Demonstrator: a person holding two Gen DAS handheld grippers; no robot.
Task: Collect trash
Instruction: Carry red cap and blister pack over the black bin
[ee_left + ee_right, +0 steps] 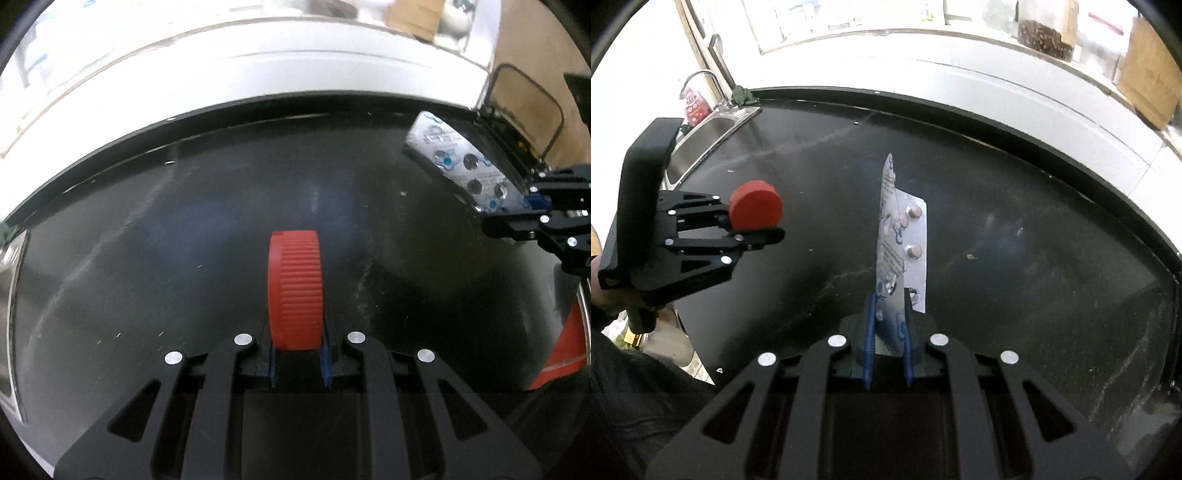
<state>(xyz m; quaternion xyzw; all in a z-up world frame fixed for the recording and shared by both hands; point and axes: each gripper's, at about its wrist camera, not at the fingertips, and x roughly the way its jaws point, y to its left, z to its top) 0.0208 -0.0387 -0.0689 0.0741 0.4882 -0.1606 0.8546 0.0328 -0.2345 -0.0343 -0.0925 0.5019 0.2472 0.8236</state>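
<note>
Above the black tabletop [1015, 206], left tongs [297, 363] clamp a red bottle cap [294, 290] while right tongs [889, 354] at 3 o'clock pinch a pill blister pack [901, 243].

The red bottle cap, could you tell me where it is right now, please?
The red bottle cap sits clamped on edge in the left gripper, above the black countertop.

Ahead of and below both your grippers lies a black countertop [1015, 229], dusty and streaked. A few pale crumbs [970, 256] sit on it, right of your right gripper. A steel sink [713, 129] is set in its far-left end.
</note>
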